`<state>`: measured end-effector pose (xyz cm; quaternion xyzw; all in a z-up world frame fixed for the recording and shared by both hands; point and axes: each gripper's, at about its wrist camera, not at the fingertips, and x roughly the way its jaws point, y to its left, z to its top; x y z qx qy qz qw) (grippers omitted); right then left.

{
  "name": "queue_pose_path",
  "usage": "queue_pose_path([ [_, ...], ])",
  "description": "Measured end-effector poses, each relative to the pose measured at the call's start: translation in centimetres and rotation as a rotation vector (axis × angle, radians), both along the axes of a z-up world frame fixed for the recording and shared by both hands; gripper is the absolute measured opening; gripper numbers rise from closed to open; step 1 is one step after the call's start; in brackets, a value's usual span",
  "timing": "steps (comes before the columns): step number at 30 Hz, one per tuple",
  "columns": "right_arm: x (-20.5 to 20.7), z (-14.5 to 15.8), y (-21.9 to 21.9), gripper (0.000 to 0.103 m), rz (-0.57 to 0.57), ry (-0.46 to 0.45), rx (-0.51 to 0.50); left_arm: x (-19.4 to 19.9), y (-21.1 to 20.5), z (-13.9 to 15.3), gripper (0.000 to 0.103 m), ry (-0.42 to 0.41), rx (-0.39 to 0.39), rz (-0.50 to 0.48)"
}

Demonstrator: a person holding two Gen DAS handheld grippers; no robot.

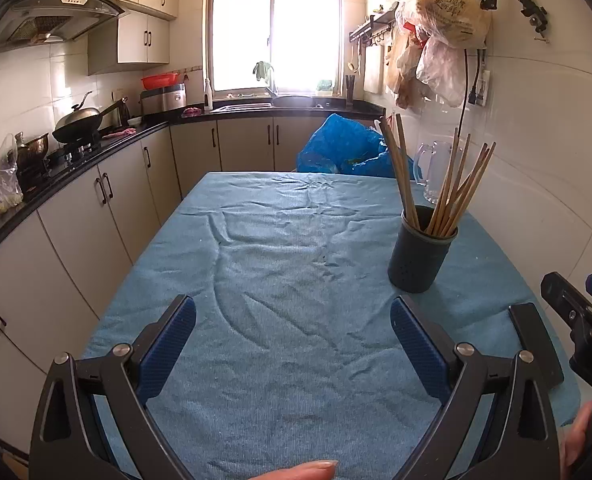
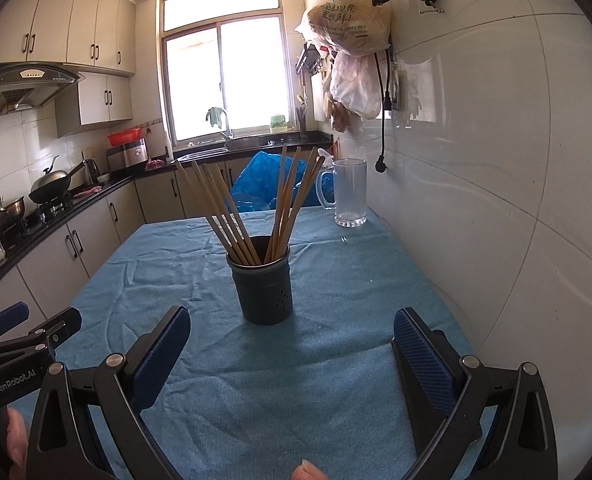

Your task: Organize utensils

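Observation:
A dark round utensil holder (image 1: 421,258) (image 2: 263,284) stands on the blue tablecloth (image 1: 288,280) (image 2: 316,344), with several wooden chopsticks (image 1: 454,194) (image 2: 232,220) fanned out inside it. My left gripper (image 1: 294,338) is open over bare cloth, the holder ahead to its right. My right gripper (image 2: 292,350) is open too, with the holder straight ahead just beyond its fingertips. Nothing sits between either pair of fingers. In the left wrist view the right gripper (image 1: 576,312) shows at the right edge.
A clear glass mug (image 2: 348,192) (image 1: 436,172) stands at the table's far right by the tiled wall. A blue plastic bag (image 1: 344,148) (image 2: 264,180) lies behind the far edge. Plastic bags (image 2: 348,24) hang on the wall. Kitchen counter with wok (image 1: 80,120) runs along the left.

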<state>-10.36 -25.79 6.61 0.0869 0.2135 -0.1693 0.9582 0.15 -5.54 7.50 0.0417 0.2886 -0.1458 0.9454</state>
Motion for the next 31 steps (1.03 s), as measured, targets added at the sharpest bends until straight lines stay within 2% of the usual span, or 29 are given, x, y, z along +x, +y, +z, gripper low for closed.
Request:
queue_pose_path([
  [22, 0.6, -0.6, -0.1, 0.103, 0.000, 0.030, 0.006, 0.0, 0.3, -0.1, 0.097, -0.003, -0.008, 0.016],
  [25, 1.0, -1.1, -0.1, 0.103, 0.001, 0.046, 0.009, 0.3, 0.4, -0.1, 0.097, 0.007, -0.009, 0.016],
  [29, 2.2, -1.9, -0.4, 0.103, 0.011, 0.082, 0.016, 0.9, 1.3, 0.0, 0.097, 0.013, -0.057, 0.011],
  [31, 3.5, -2.9, -0.8, 0.103, 0.017, 0.112, 0.012, 1.8, 2.0, -0.2, 0.097, 0.036, -0.058, 0.039],
])
